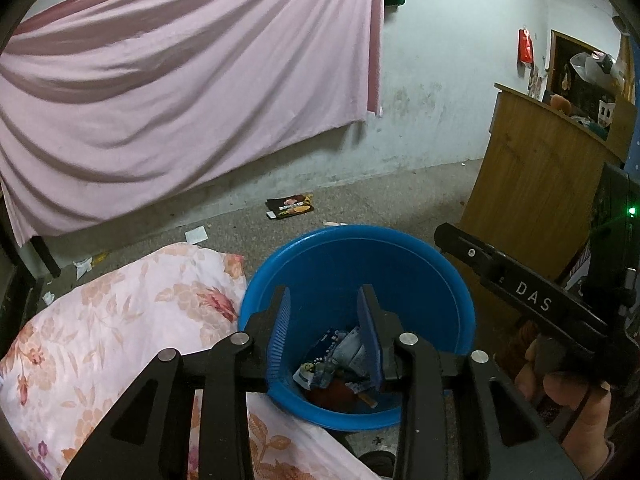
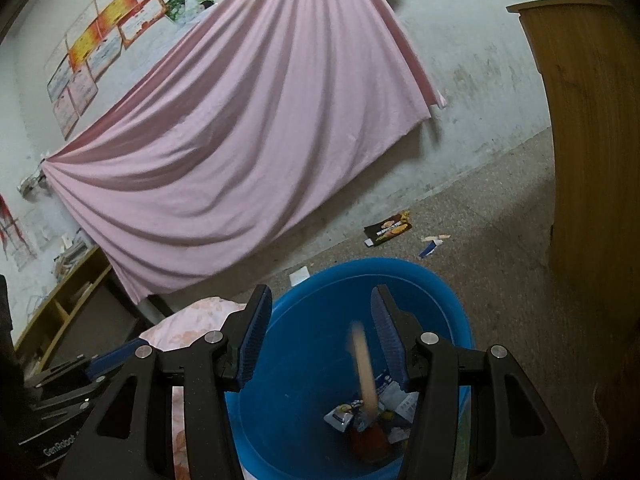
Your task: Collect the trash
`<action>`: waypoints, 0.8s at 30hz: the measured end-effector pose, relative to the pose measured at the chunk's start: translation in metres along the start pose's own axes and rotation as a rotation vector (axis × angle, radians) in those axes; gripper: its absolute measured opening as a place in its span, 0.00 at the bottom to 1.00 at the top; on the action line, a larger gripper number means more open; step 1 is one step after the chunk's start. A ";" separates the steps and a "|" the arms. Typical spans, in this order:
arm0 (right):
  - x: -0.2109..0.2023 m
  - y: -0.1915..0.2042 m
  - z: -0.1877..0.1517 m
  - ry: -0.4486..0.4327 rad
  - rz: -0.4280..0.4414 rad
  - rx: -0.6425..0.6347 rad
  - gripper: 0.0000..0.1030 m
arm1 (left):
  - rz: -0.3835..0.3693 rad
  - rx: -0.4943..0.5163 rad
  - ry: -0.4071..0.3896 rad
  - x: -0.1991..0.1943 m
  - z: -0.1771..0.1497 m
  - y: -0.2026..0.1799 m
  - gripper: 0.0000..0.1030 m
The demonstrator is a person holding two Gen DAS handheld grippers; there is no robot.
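A blue bucket [image 1: 420, 280] [image 2: 304, 400] stands on the floor with wrappers [image 1: 340, 356] [image 2: 396, 400] and a dark red lump at its bottom. My left gripper [image 1: 325, 292] hangs over it, open, with nothing between its blue pads. Over the same bucket my right gripper [image 2: 320, 292] is open too; a blurred wooden stick [image 2: 364, 364] hangs free between its fingers, touching neither pad. On the floor beyond lie a black snack packet [image 1: 290, 206] [image 2: 388, 229], a white paper scrap [image 1: 196, 235] [image 2: 299, 276] and a small blue-white piece [image 2: 430, 249].
A floral quilt [image 1: 120, 320] lies left of the bucket. A wooden cabinet [image 1: 532, 184] [image 2: 592, 160] stands to the right. A pink sheet [image 1: 180, 80] hangs on the far wall, and a low shelf [image 2: 60, 312] sits at left. More crumpled paper [image 1: 84, 264] lies near the wall.
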State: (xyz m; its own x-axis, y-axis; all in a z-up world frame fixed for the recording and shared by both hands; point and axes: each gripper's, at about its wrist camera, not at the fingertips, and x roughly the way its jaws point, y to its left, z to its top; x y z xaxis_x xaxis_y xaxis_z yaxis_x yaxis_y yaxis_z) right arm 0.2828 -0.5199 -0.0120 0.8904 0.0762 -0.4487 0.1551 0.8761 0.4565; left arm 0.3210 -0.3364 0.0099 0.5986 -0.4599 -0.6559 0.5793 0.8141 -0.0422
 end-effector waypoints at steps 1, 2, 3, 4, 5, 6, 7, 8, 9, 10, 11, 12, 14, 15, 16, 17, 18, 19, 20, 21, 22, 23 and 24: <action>0.000 0.000 0.000 0.000 0.000 0.000 0.49 | 0.001 -0.003 -0.002 -0.002 -0.002 0.000 0.29; 0.000 0.001 0.000 0.000 0.000 -0.002 0.49 | 0.003 -0.009 -0.005 -0.004 -0.003 0.002 0.29; -0.001 0.001 0.000 -0.001 -0.001 -0.004 0.49 | 0.005 -0.015 -0.009 -0.007 -0.003 0.003 0.29; -0.001 0.002 0.001 -0.002 0.000 -0.006 0.49 | 0.008 -0.020 -0.013 -0.009 -0.004 0.004 0.29; -0.002 0.004 0.001 -0.004 0.000 -0.009 0.49 | 0.013 -0.027 -0.016 -0.013 -0.005 0.006 0.29; -0.003 0.005 0.001 -0.006 0.001 -0.011 0.49 | 0.017 -0.036 -0.023 -0.018 -0.006 0.009 0.29; -0.003 0.007 0.001 -0.007 0.002 -0.015 0.49 | 0.020 -0.046 -0.032 -0.025 -0.007 0.012 0.29; -0.006 0.010 0.001 -0.010 0.004 -0.023 0.49 | 0.025 -0.053 -0.039 -0.030 -0.009 0.014 0.29; -0.008 0.013 0.001 -0.012 0.005 -0.030 0.49 | 0.032 -0.060 -0.047 -0.036 -0.010 0.017 0.29; -0.012 0.016 0.000 -0.016 0.009 -0.042 0.49 | 0.042 -0.068 -0.054 -0.043 -0.012 0.021 0.29; -0.015 0.018 -0.001 -0.020 0.011 -0.051 0.49 | 0.048 -0.076 -0.062 -0.050 -0.015 0.024 0.29; -0.021 0.024 -0.003 -0.026 0.012 -0.069 0.49 | 0.056 -0.086 -0.070 -0.058 -0.017 0.028 0.29; -0.029 0.032 -0.006 -0.035 0.019 -0.090 0.49 | 0.070 -0.106 -0.086 -0.073 -0.023 0.035 0.30; -0.032 0.036 -0.007 -0.040 0.020 -0.102 0.49 | 0.077 -0.118 -0.096 -0.082 -0.026 0.039 0.31; -0.037 0.042 -0.009 -0.044 0.020 -0.117 0.49 | 0.082 -0.126 -0.106 -0.090 -0.029 0.041 0.36; -0.040 0.046 -0.010 -0.046 0.020 -0.127 0.50 | 0.088 -0.138 -0.125 -0.101 -0.034 0.045 0.39; -0.044 0.051 -0.012 -0.047 0.023 -0.138 0.51 | 0.095 -0.148 -0.141 -0.111 -0.039 0.048 0.44; -0.051 0.056 -0.014 -0.052 0.028 -0.150 0.53 | 0.101 -0.158 -0.159 -0.121 -0.044 0.052 0.46; -0.056 0.060 -0.017 -0.056 0.027 -0.161 0.54 | 0.106 -0.167 -0.176 -0.129 -0.049 0.054 0.47; -0.065 0.066 -0.022 -0.060 0.026 -0.178 0.55 | 0.112 -0.174 -0.191 -0.137 -0.052 0.056 0.50; -0.072 0.070 -0.027 -0.064 0.024 -0.193 0.59 | 0.117 -0.181 -0.203 -0.147 -0.059 0.059 0.54; -0.077 0.074 -0.032 -0.065 0.022 -0.205 0.67 | 0.125 -0.188 -0.215 -0.157 -0.066 0.061 0.56; -0.086 0.079 -0.038 -0.068 0.020 -0.219 0.71 | 0.135 -0.193 -0.229 -0.165 -0.072 0.062 0.61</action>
State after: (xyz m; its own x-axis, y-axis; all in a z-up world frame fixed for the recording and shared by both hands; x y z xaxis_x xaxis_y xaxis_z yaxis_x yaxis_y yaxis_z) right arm 0.2021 -0.4394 0.0328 0.9202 0.0687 -0.3854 0.0473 0.9578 0.2836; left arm 0.2180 -0.1841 0.0614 0.7843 -0.3931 -0.4799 0.3835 0.9153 -0.1228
